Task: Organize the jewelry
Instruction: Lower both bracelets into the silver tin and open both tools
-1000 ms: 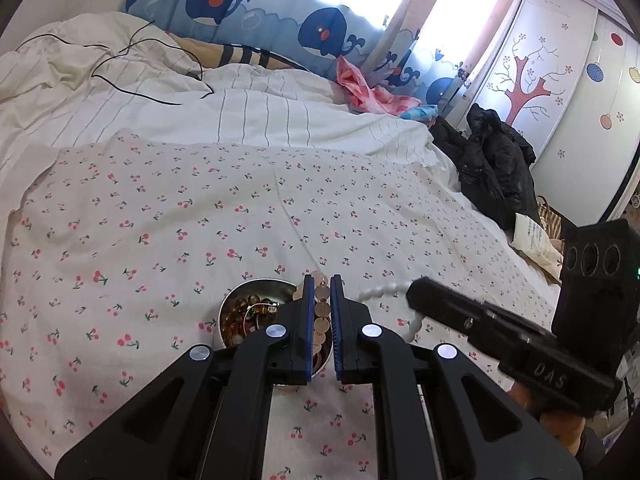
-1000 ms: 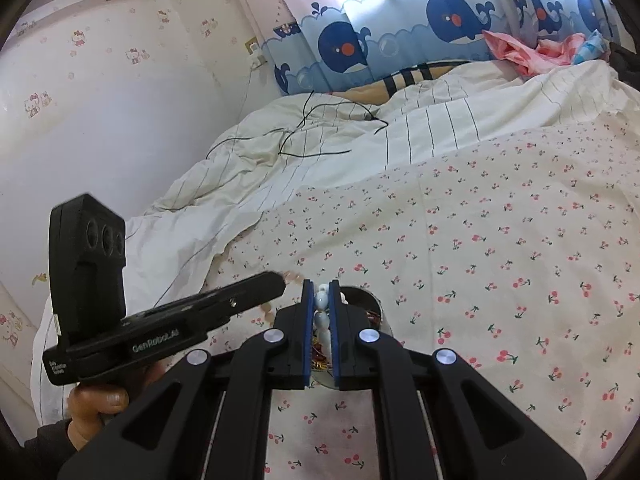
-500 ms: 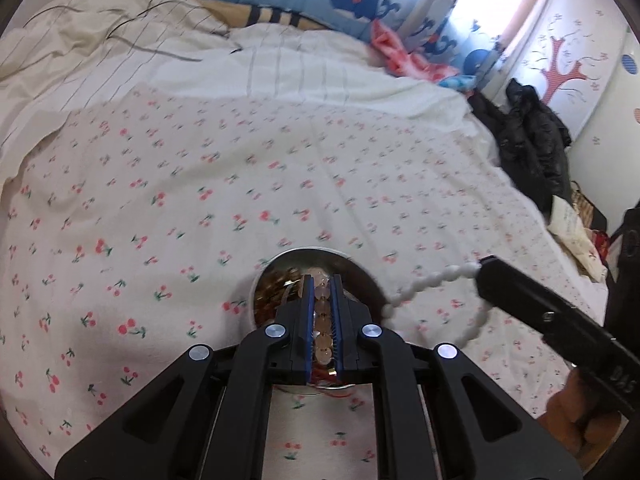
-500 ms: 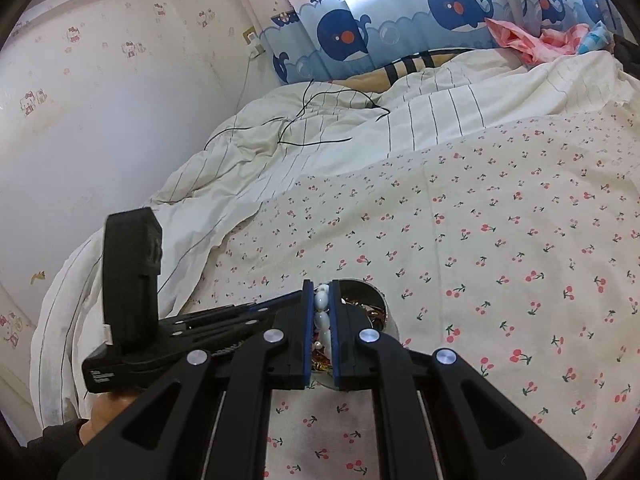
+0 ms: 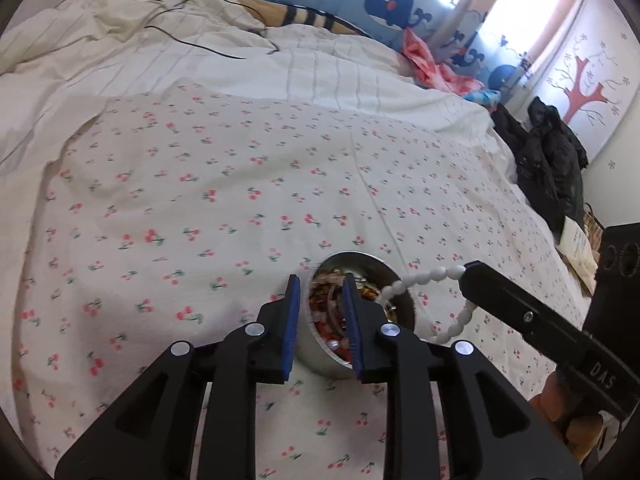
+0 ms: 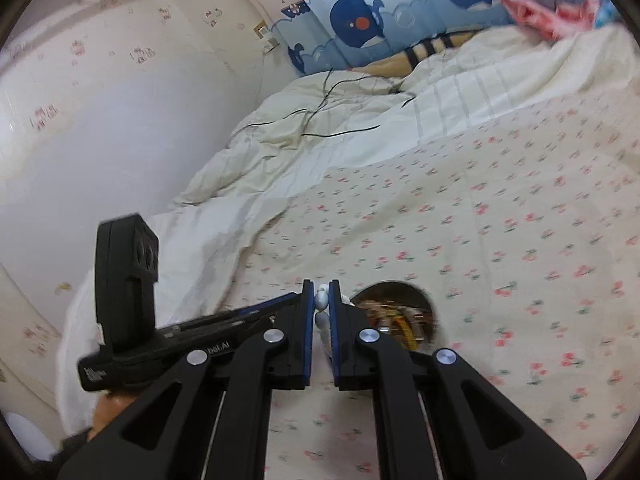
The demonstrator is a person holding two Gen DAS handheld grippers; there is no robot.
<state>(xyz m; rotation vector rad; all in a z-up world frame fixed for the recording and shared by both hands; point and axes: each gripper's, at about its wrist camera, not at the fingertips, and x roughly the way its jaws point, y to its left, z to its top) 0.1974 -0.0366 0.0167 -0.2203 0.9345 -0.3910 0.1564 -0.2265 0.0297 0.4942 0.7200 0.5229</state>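
Observation:
A round metal bowl [image 5: 396, 276] full of mixed jewelry sits on the cherry-print sheet [image 5: 224, 200]. My left gripper [image 5: 320, 284] is open and empty, its fingers straddling the bowl's near left rim. My right gripper [image 6: 321, 287] is shut on a white bead bracelet [image 6: 321, 300]. In the left wrist view that bracelet [image 5: 420, 280] hangs as a loop from the right gripper's tip over the bowl's right rim. The bowl also shows in the right wrist view [image 6: 420, 292], just right of my right fingers.
A crumpled white duvet [image 5: 200, 52] with a black cable [image 5: 192, 42] lies at the back. Black clothes [image 5: 552, 168] are piled at the bed's right edge. The wall [image 6: 100, 128] stands to the left of the bed.
My left gripper has opened and let its brown bead bracelet go into the bowl. The right gripper has kept hold of the white bracelet and moved left of the bowl.

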